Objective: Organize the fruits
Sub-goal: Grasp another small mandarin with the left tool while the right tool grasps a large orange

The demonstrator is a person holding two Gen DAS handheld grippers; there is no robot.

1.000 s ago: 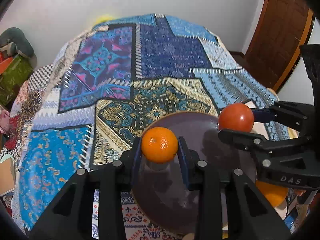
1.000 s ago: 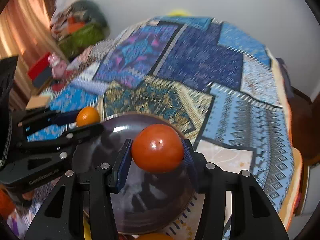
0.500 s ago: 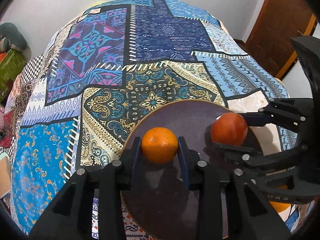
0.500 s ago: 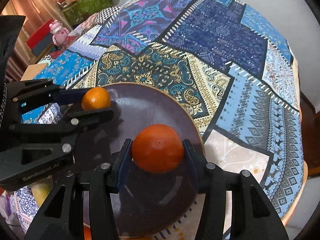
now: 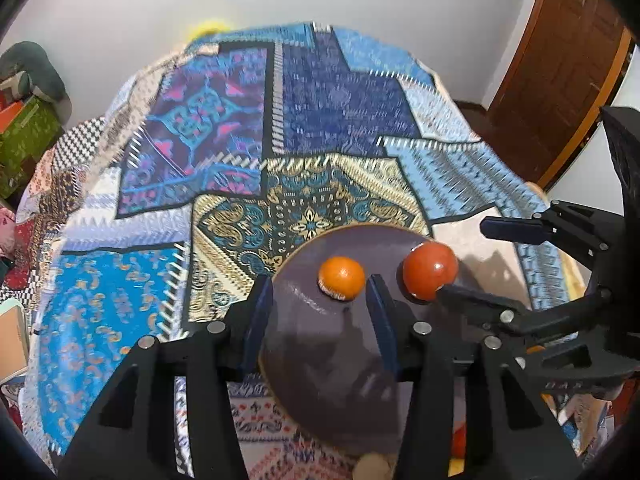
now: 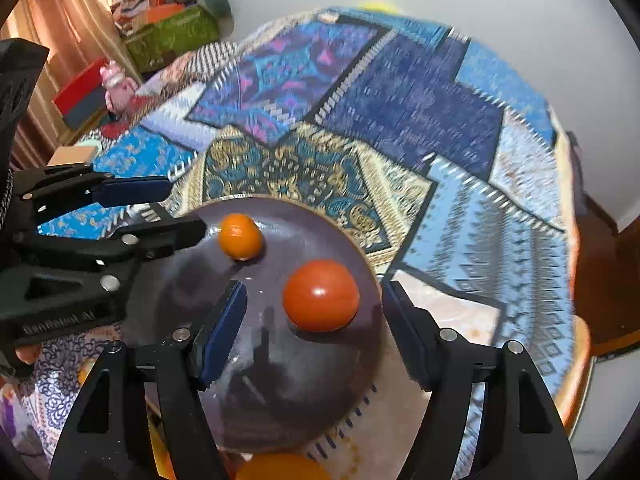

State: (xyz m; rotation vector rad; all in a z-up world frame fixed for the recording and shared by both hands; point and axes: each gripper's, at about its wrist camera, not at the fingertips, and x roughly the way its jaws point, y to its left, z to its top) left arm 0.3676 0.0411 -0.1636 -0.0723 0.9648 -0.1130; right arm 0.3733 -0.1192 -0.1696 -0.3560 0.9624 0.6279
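Now we are seeing 2 round fruits sitting free on the dark purple round plate (image 5: 320, 344).

We are holding the left gripper (image 5: 320, 304) just behind the small orange mandarin (image 5: 341, 278), its jaws having just been opening, blue pads apart and touching nothing. We are keeping the right gripper (image 6: 314, 316) around the larger glossy red-orange tomato (image 6: 321, 295), its jaws likewise having just been opening; the tomato is resting on the plate between the pads with clear gaps on both sides. The mandarin is lying near the plate's far rim, beside the tomato without touching it. The plate is sitting on the patterned blue patchwork cloth (image 5: 344, 120).
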